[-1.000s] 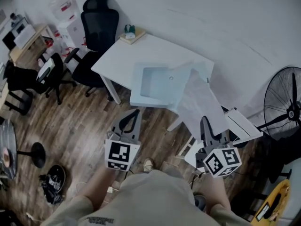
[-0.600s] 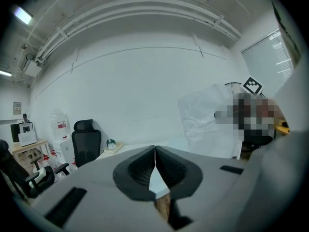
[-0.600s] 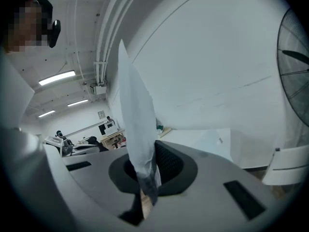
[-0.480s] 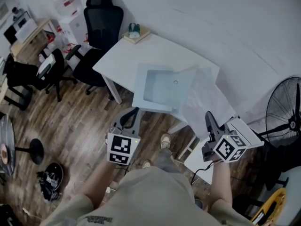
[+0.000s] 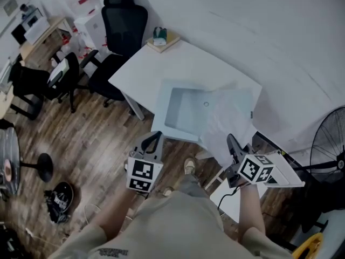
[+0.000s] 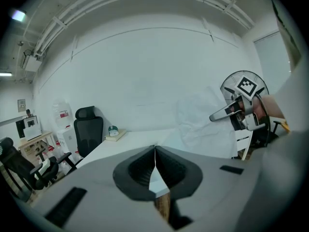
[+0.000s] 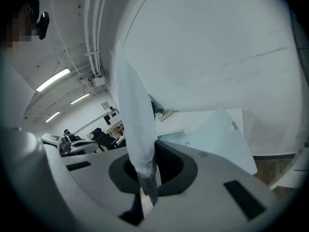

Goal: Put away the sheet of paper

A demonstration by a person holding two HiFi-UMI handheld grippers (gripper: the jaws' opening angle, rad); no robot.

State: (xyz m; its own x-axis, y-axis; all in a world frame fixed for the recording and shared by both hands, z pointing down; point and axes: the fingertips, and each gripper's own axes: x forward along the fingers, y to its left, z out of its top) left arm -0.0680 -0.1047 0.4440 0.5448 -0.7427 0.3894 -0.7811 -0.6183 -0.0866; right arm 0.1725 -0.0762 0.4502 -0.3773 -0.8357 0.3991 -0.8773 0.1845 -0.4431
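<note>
paper (image 5: 230, 118) hangs over the table (image 5: 186, 69) edge, clamped in the right gripper (image 5: 232, 142); left gripper (image 5: 154, 139), jaws together and empty, near the table.

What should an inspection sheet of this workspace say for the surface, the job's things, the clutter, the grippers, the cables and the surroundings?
Surface: white rectangular table.
Job's things: white sheet of paper, pinched at one edge and reaching out over the table; pale blue open plastic case lying on the table.
Clutter: book with a small green object on top, at the table's far corner.
Grippers: right gripper shut on the sheet; left gripper shut, nothing between its jaws.
Cables: black cable below the right gripper.
Surroundings: black office chair, black standing fan, brown wooden floor.
</note>
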